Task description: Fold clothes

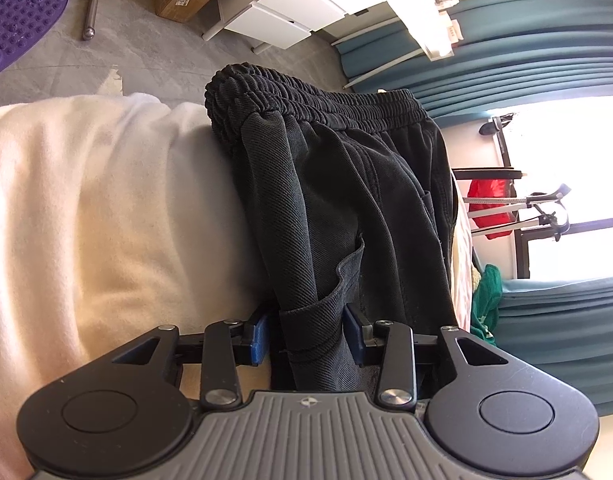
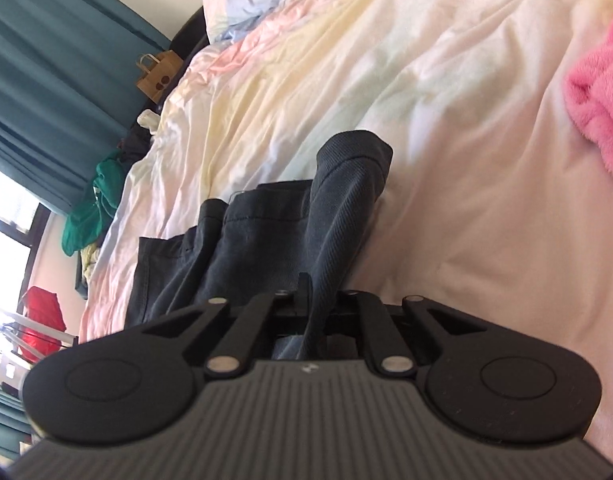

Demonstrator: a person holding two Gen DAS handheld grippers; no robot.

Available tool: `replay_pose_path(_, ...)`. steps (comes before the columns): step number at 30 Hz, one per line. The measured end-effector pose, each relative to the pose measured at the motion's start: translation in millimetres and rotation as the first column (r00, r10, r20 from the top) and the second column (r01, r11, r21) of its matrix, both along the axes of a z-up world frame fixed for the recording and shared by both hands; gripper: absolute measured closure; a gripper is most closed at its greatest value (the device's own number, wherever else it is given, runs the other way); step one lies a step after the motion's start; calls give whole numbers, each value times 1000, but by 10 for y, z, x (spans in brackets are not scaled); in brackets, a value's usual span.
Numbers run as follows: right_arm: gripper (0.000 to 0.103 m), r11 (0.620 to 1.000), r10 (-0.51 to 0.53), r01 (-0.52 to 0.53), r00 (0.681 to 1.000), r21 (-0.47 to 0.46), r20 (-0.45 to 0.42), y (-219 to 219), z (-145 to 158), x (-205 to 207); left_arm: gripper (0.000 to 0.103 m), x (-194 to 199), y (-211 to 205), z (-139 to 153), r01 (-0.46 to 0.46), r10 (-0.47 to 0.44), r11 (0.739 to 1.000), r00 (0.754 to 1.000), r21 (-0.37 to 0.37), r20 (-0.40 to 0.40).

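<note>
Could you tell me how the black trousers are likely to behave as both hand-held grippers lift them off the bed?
The black trousers will probably be floppy: they drape in loose folds between the left hand-held gripper and the right hand-held gripper. The thick twill weave and gathered elastic waistband suggest moderate weight, so unheld parts should sag. The textured cloth seems unlikely to slip.

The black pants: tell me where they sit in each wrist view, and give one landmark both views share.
Left wrist view: the black pants fill the centre, waistband at the top, a fold between the fingers of the left hand-held gripper.
Right wrist view: they lie low and centre on the pale bedding, clamped in the right hand-held gripper.
Shared landmark: the green garment beside the teal curtains.
</note>
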State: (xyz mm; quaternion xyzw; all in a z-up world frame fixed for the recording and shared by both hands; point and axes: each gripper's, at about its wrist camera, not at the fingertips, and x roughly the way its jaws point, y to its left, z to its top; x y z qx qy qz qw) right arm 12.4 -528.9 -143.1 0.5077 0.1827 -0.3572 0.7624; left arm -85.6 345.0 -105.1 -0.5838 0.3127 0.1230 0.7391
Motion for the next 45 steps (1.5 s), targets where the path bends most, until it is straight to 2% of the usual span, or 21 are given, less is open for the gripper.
replay_pose_path(6,98,997,-70,72,993,-17,91,8,107,-150,62,50,15,-28,-10,11,1000,1000,11,-6)
replay_pose_path(12,98,997,-72,74,993,-14,89,-2,125,-135,59,340,-69,-2,21,-20,998,1000,65,-19)
replay_pose_path(13,98,997,-73,73,993,-7,88,-13,118,-136,61,376,-90,13,25,-23,996,999,82,-22)
replay_pose_path(16,98,997,-75,74,994,12,82,-27,85,-147,84,419,-129,48,37,-33,991,999,127,-29)
replay_pose_path(19,97,997,-78,77,994,20,79,-17,76,-155,92,381,-146,145,41,-43,984,999,174,11)
replay_pose_path(21,98,998,-70,70,995,-2,75,8,116,-145,93,363,-185,257,39,-50,974,998,224,42)
replay_pose_path(25,98,996,-32,39,996,-84,86,74,248,-138,94,252,-273,514,-3,-47,952,987,307,155)
replay_pose_path(28,98,992,-22,34,994,-122,103,109,329,-185,95,97,-283,629,-55,-24,947,971,317,239)
replay_pose_path(31,98,987,-27,44,993,-154,111,158,406,-255,95,-9,-293,696,-86,-9,944,958,318,287)
replay_pose_path(36,98,981,-20,43,992,-190,123,219,509,-324,95,-136,-218,710,-102,15,957,953,273,304)
replay_pose_path(38,98,978,-17,42,992,-203,125,240,559,-360,95,-154,-208,739,-111,20,954,950,278,311)
replay_pose_path(40,98,972,-6,35,992,-231,126,278,635,-383,95,-129,-248,820,-113,6,936,952,332,307)
replay_pose_path(43,98,951,27,9,993,-310,114,337,798,-279,95,54,-359,1007,-108,-30,888,957,447,290)
replay_pose_path(45,98,941,50,-9,992,-337,113,332,907,-140,95,268,-393,1162,-101,-50,865,958,491,284)
